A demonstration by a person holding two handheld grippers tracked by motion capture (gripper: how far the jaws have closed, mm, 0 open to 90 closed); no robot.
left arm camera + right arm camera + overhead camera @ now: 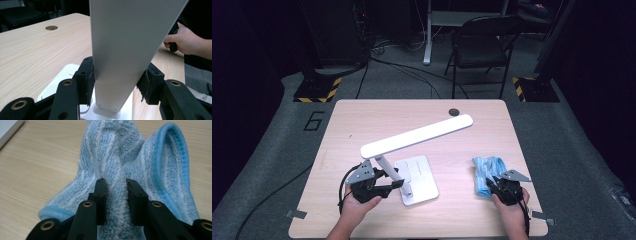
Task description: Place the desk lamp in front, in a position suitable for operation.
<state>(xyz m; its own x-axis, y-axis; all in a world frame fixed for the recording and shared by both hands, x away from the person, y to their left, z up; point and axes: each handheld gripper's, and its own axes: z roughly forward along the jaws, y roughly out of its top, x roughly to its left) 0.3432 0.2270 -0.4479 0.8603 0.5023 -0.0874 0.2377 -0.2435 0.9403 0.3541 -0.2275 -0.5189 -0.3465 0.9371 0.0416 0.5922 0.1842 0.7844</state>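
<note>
1. Right gripper, at the table's near right corner: jaws clamped on a raised fold of the blue striped towel.
2. Left gripper, near the front edge: jaws pressed to both sides of the white desk lamp's arm.
3. Lamp base sits front-centre; lamp head angles toward the far right.

The lamp head runs off the top edge; the towel hides the table beneath.
</note>
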